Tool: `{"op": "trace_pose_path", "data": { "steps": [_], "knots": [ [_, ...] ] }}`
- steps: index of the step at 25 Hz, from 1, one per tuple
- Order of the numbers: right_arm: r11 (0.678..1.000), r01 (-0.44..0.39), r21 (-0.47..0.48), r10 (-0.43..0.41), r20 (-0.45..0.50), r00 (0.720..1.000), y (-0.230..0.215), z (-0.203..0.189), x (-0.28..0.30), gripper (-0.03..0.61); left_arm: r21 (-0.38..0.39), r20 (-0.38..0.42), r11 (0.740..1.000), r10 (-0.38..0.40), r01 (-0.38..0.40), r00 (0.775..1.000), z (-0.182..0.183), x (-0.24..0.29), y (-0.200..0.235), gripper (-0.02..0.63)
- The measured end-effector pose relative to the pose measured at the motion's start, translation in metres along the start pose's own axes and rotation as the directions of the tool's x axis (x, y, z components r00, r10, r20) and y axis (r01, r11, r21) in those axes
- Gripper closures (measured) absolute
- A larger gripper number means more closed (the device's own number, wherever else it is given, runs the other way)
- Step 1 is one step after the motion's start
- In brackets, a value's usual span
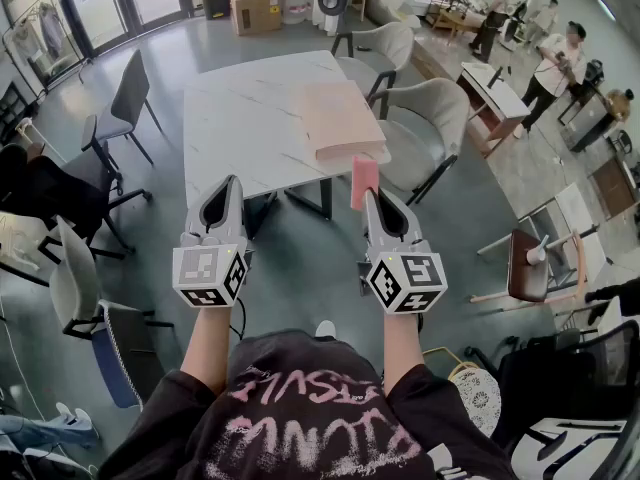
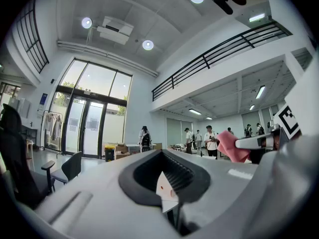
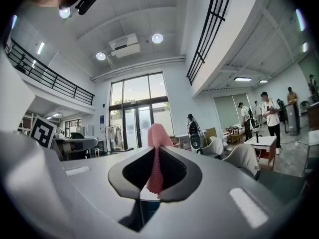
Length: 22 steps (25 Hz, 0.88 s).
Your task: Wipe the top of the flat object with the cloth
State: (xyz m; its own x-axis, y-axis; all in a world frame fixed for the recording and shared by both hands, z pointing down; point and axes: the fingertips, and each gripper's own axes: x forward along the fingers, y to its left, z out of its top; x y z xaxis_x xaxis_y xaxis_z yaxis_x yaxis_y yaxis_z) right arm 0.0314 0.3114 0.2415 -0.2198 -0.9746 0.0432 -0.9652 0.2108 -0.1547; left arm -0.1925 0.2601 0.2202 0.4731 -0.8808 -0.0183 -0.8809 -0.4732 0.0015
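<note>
Two grippers: held side by side above the floor, on the near side of the white table (image 1: 240,118).
Right gripper (image 1: 367,196): jaws pinch a pink cloth (image 1: 364,178), which stands up from between the tips; the right gripper view shows it clamped upright in the middle of the jaws.
Left gripper (image 1: 233,182): jaws pressed together and empty, level with the right one and well apart from the cloth.
Flat object (image 1: 340,118): pale pink, lying on the table's near right corner.
Cloth to flat object: in the head view the cloth's top sits just below the object's near end; whether they touch cannot be told.
Around: a beige chair (image 1: 430,128) just right of the table, people (image 1: 555,63) standing far right.
</note>
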Motion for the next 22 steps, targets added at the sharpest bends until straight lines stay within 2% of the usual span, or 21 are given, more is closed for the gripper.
{"op": "trace_pose_path", "data": {
  "steps": [22],
  "knots": [
    [1.000,0.003,-0.009,-0.003,0.028,1.000,-0.019,0.001,-0.001,0.534,-0.007,-0.017,1.000,-0.016,0.016,1.000,-0.011,0.013,-0.021,0.614]
  ]
}}
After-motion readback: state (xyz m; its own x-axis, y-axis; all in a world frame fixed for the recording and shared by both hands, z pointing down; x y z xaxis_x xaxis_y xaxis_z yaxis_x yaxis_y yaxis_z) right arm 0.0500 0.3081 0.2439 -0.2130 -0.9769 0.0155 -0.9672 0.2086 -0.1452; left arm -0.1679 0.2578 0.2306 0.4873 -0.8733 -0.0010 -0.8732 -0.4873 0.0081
